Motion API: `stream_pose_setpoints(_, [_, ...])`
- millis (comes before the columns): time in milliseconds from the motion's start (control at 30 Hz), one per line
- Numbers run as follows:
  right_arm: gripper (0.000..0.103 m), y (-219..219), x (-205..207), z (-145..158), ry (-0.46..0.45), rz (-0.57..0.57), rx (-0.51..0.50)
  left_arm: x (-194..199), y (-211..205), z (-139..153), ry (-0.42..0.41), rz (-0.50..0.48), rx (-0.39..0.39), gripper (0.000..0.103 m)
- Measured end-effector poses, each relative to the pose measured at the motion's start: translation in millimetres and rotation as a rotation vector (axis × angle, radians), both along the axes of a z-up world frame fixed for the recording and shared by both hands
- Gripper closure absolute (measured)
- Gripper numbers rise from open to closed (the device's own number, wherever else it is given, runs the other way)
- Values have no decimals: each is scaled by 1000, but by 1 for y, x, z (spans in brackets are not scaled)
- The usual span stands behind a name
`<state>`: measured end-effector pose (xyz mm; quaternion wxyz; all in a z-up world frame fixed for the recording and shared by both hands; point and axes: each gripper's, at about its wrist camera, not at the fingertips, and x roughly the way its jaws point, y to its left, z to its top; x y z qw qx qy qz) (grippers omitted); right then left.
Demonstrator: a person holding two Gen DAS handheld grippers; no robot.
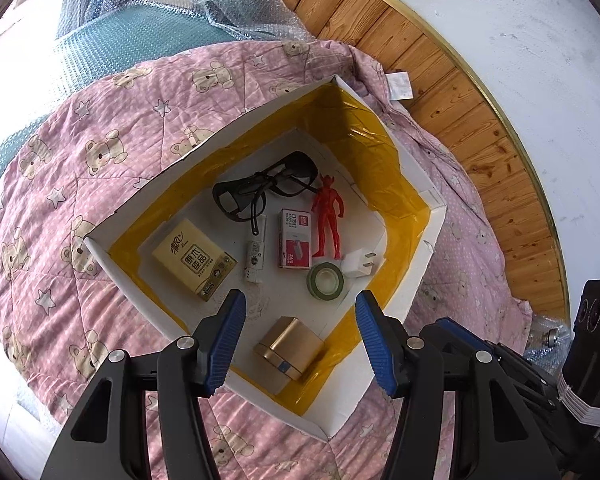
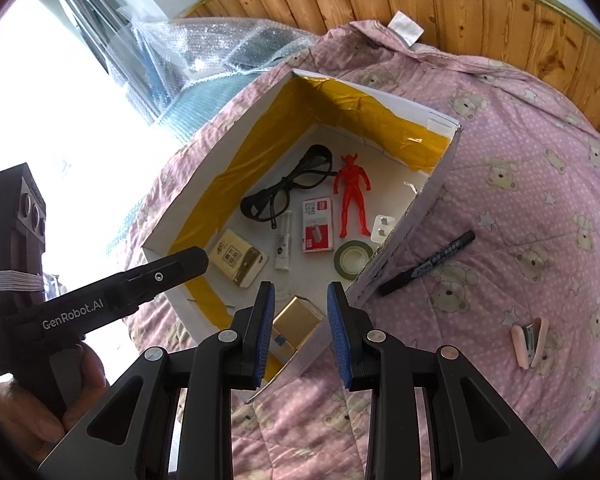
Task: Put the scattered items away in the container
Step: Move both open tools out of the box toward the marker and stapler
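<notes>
Both my claws are spread apart and holding nothing, left gripper [image 1: 300,320] and right gripper [image 2: 300,316] hovering over the box [image 2: 410,220]. 2 strays remain on the quilt [image 2: 520,120]: the marker [image 2: 426,263], lying diagonally with its cap end up-right, right beside the box wall, and the pink stapler [image 2: 530,342]. I reckon the marker rolls if I pinch it off-centre.

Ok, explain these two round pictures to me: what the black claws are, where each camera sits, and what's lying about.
Each picture comes from a fisheye camera on a hand-held two-finger gripper, looking along its fingers. No robot: a person's hand grips one handle. The left gripper and right gripper are both open and hold nothing. Below them, on a pink bear quilt, stands a white box already holding glasses, a red figure, tape and more. Outside it lie a black marker and a pink stapler.
</notes>
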<state>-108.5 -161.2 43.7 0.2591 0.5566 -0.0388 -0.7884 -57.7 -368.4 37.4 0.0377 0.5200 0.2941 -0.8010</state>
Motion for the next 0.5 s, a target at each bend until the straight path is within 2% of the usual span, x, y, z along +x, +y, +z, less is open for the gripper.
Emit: stream_pose_setpoints(500, [73, 39, 37, 6, 0, -68, -67, 28, 38, 23, 17, -79, -47, 45])
